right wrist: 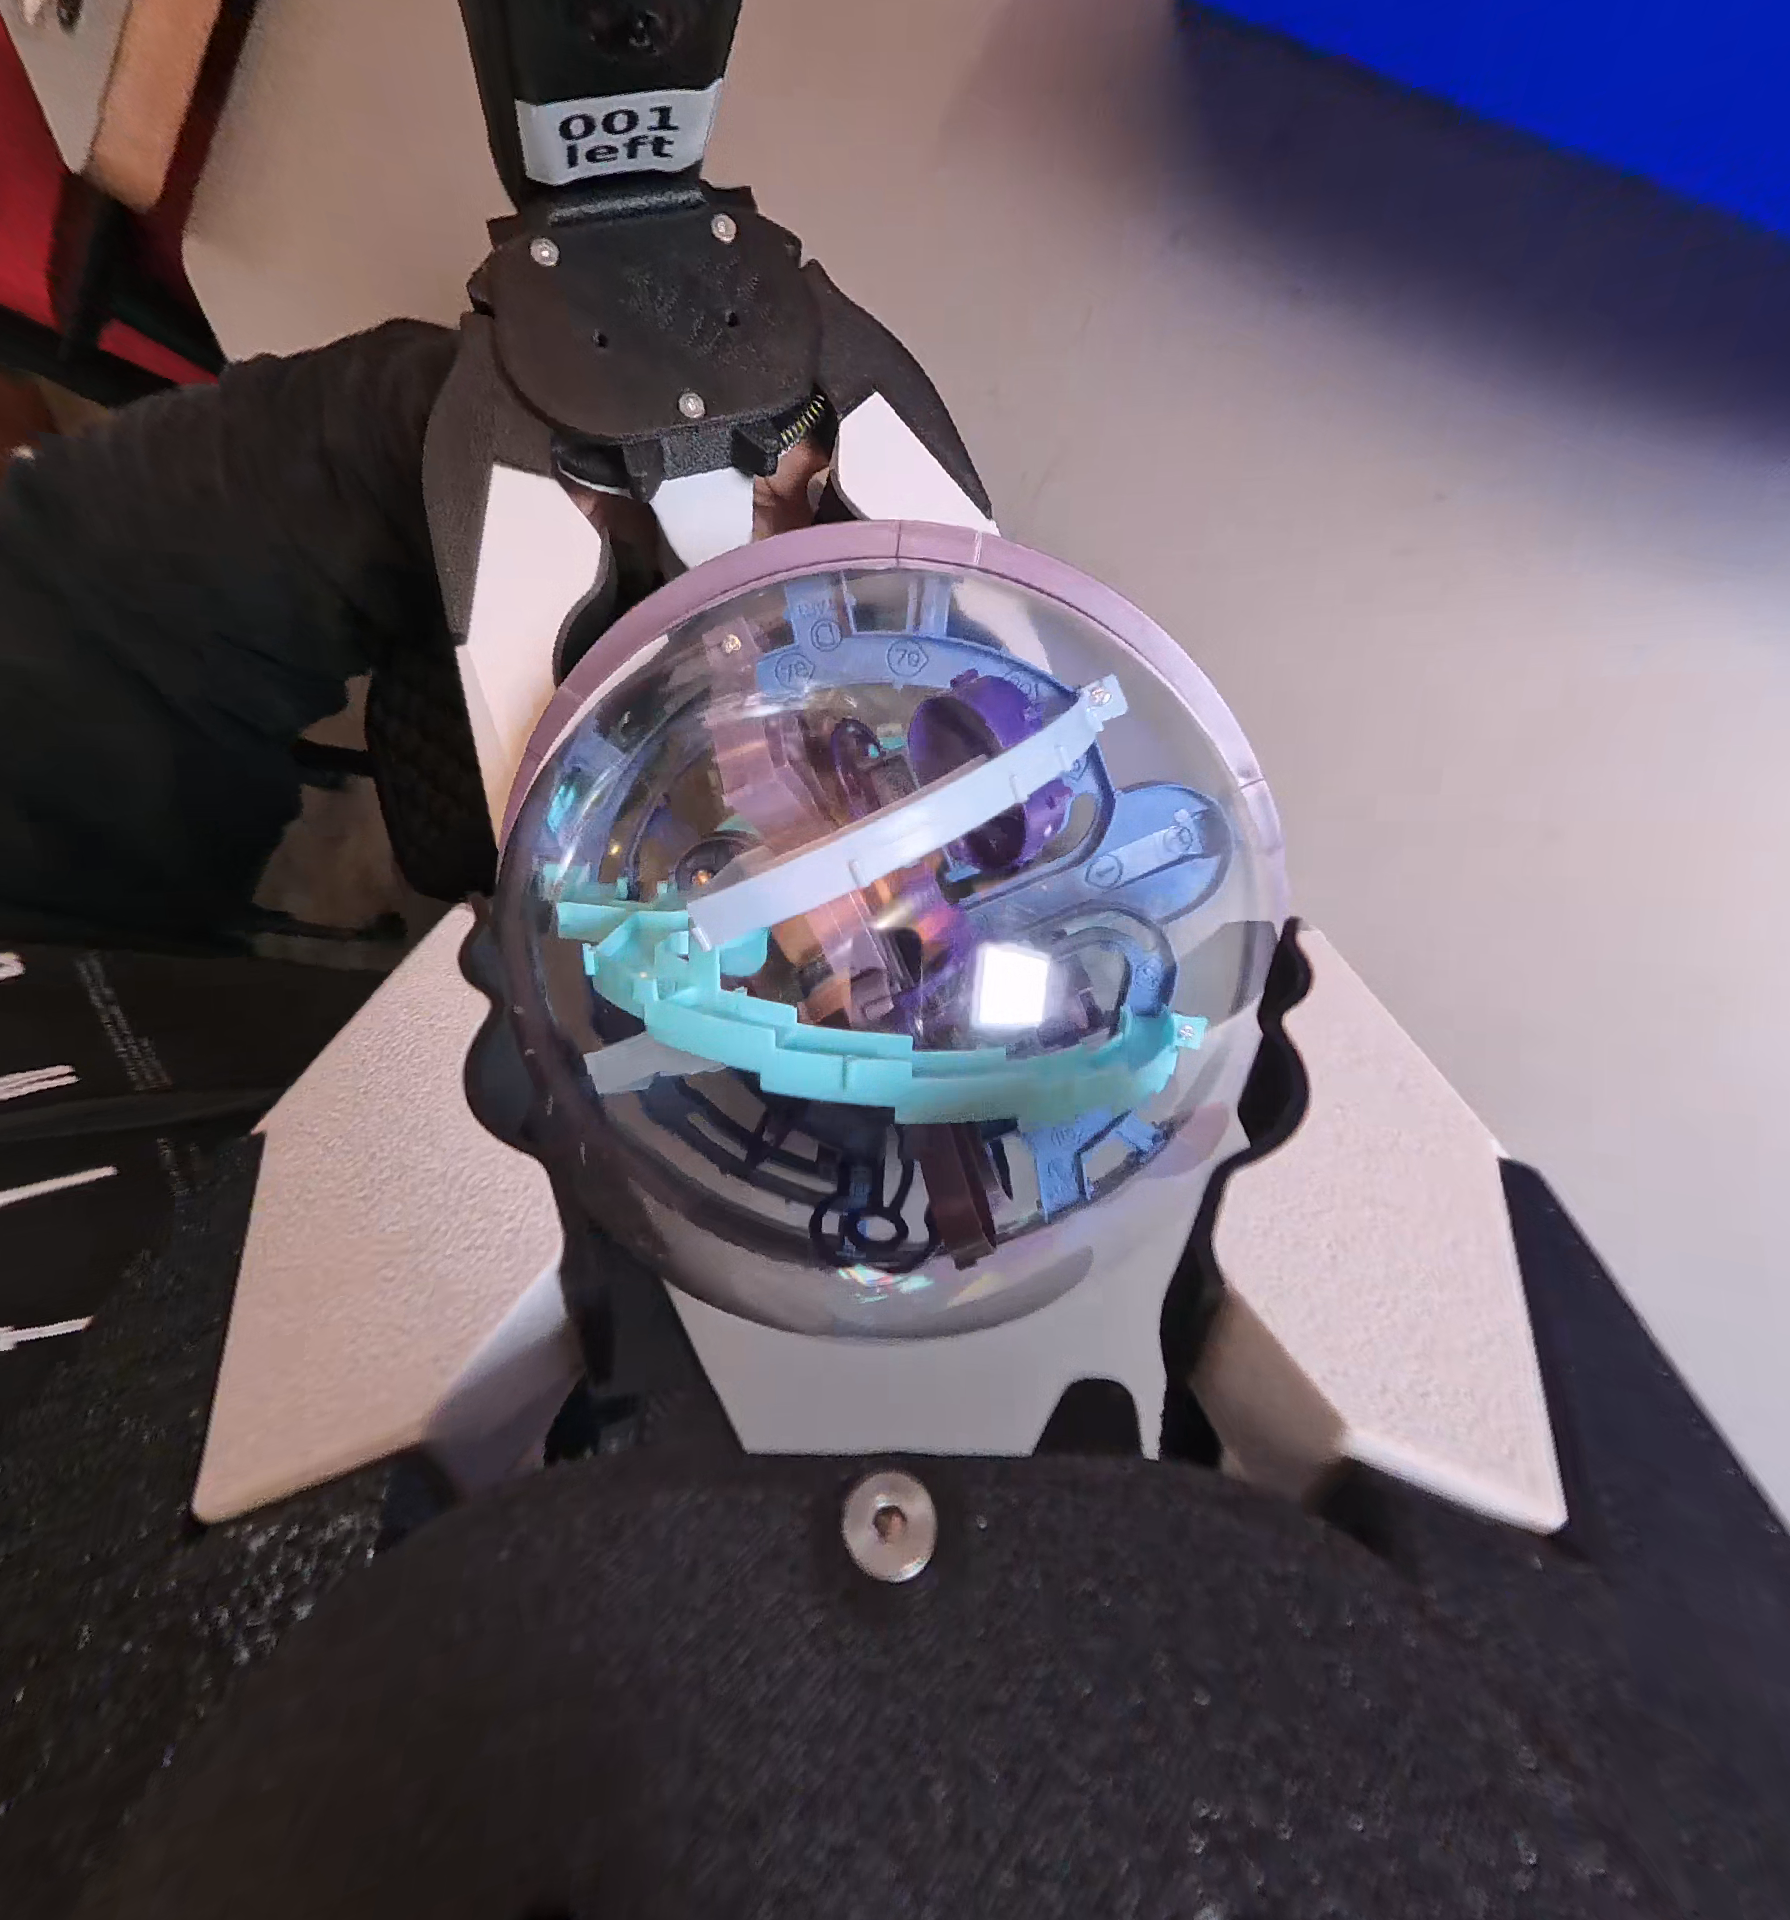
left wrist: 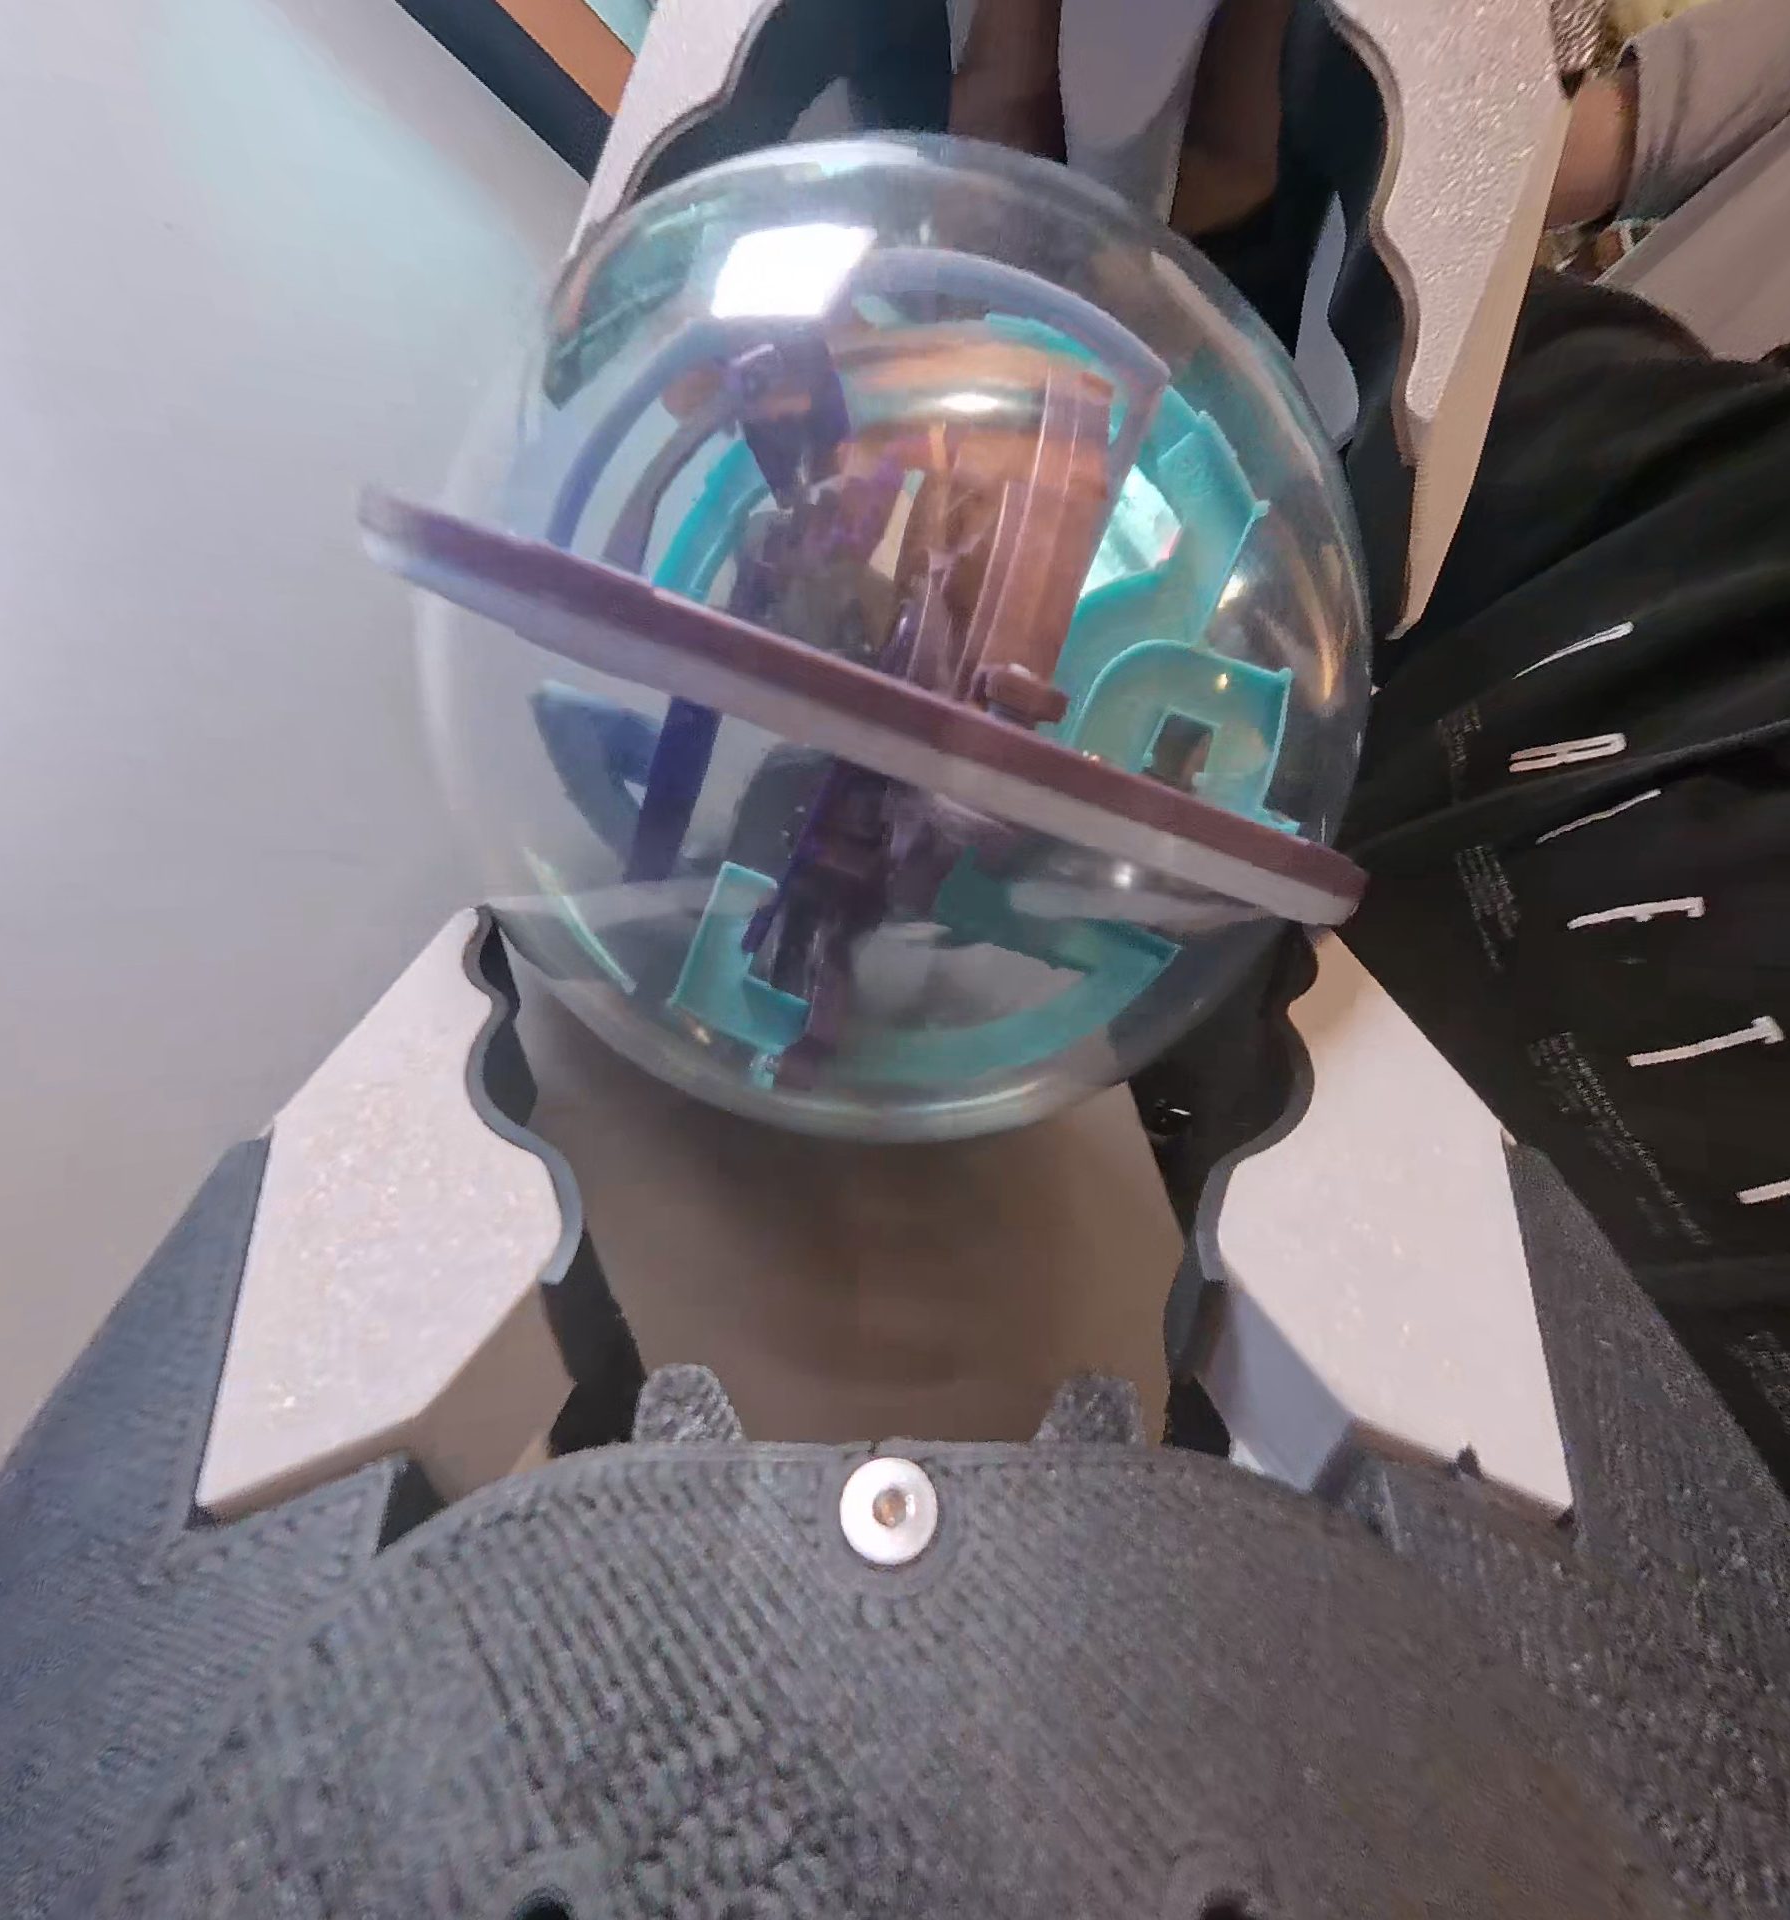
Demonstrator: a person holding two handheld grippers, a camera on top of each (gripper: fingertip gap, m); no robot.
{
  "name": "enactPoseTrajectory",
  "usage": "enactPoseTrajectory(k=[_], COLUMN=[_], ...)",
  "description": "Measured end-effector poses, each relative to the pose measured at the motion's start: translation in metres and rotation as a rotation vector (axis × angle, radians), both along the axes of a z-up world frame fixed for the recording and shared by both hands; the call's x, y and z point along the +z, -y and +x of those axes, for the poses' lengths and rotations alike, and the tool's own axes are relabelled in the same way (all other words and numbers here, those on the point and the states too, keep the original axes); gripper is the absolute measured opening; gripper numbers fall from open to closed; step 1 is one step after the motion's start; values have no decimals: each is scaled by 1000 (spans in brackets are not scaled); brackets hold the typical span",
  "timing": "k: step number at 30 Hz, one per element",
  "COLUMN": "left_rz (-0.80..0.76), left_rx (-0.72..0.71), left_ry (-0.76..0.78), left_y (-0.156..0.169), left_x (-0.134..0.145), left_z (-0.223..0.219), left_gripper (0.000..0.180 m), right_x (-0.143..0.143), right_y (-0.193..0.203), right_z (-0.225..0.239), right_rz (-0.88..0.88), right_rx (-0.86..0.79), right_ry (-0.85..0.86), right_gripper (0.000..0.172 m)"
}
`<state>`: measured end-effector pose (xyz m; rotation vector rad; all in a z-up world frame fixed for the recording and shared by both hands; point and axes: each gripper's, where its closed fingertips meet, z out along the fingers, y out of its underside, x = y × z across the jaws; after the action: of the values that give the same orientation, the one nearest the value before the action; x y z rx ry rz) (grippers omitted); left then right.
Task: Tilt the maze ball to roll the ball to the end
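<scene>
My maze ball (right wrist: 886, 935) has a glossy, clear plastic shell with a matt mauve band; its teal, blue and purple tracks look like smooth plastic. My right gripper (right wrist: 886, 1039) is rough, grainy black printed plastic with smooth matt white panels and a shiny metal screw (right wrist: 883, 1527).

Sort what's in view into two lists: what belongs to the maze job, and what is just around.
Belongs to the job:
- maze ball, a clear sphere with coloured tracks inside
- right tool, its fingers against the sphere's sides
- left tool, holding the sphere from the opposite side

Just around:
- white table
- black sleeve
- blue surface
</scene>
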<state>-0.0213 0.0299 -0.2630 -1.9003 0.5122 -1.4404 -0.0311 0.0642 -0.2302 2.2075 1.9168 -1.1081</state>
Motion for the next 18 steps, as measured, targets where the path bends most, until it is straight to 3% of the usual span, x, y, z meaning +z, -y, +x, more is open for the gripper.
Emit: enactPoseTrajectory(k=[10,18], left_rz=[-170,15], left_rx=[-100,-93], left_ry=[93,-18], left_y=[-3,-10], left_x=[6,-3], left_z=[1,17], left_gripper=[139,139], right_x=[-4,1], right_y=[-7,-13], right_z=[9,16], right_rz=[-209,28], right_rx=[-155,-65], right_ry=[51,27], right_gripper=[140,139])
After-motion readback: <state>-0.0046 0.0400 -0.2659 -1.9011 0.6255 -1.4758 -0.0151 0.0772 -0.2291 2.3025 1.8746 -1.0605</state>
